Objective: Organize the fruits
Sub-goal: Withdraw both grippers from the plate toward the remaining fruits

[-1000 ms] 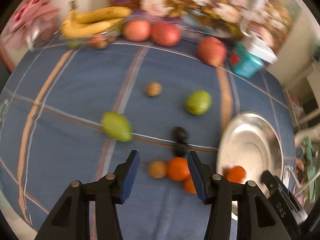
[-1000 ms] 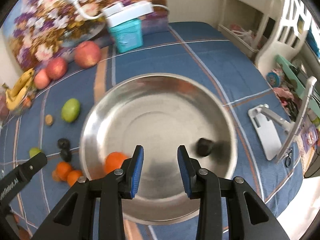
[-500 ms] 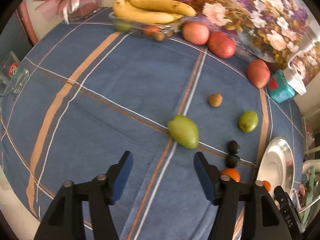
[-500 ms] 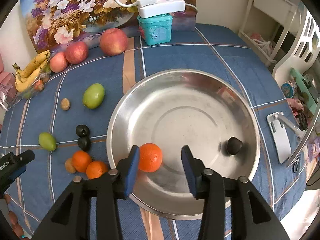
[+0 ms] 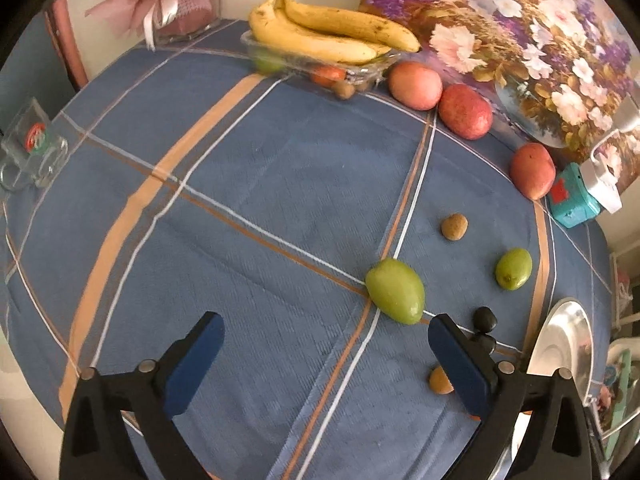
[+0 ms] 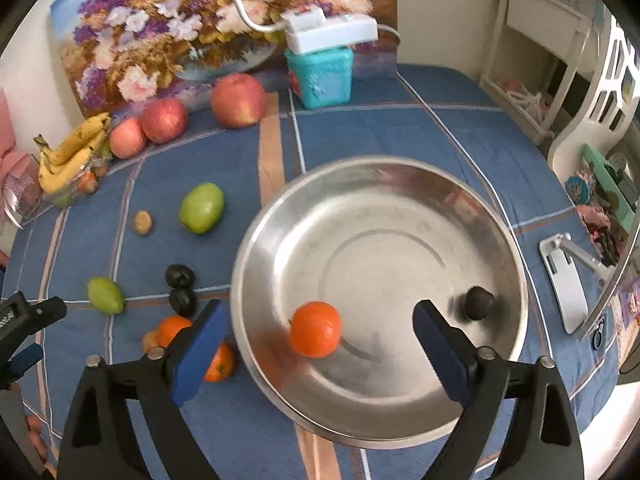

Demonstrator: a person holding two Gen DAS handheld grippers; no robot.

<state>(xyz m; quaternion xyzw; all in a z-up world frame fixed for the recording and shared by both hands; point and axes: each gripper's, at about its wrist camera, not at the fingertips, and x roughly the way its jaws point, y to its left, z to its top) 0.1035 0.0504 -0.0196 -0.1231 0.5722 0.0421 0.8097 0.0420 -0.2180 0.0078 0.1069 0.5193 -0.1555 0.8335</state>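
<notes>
Both tools gape wide, holding nothing: the left tool [image 5: 324, 354] over bare table [image 5: 248, 208], the right tool [image 6: 316, 344] above the steel bowl's [image 6: 400, 168] near rim.

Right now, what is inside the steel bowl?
The steel bowl holds one orange and one small dark fruit, lying apart. The near rim is partly hidden behind the open right hand-held gripper, so anything there cannot be seen.
</notes>
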